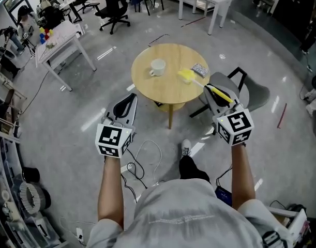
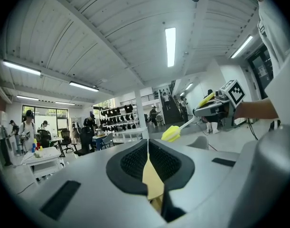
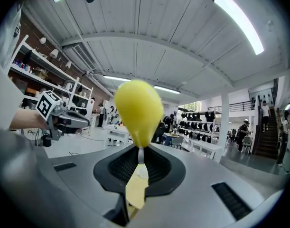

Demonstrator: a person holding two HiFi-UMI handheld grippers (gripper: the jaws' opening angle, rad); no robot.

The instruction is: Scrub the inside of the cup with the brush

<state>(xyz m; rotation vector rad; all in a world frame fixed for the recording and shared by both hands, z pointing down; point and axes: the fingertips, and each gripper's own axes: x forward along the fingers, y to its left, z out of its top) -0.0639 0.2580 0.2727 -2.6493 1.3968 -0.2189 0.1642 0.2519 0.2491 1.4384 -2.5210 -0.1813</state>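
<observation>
A white cup stands on the round wooden table, left of its middle. My right gripper is shut on the handle of a brush, whose yellow head hangs over the table to the right of the cup and apart from it. In the right gripper view the yellow brush head sticks up just beyond the shut jaws. My left gripper is short of the table's near left edge, shut with nothing in it. The left gripper view shows its jaws together and the brush off to the right.
A small patterned pad lies on the table right of the brush head. A grey chair stands beside the table at the right. Cables trail across the floor below me. White tables and office chairs stand farther off.
</observation>
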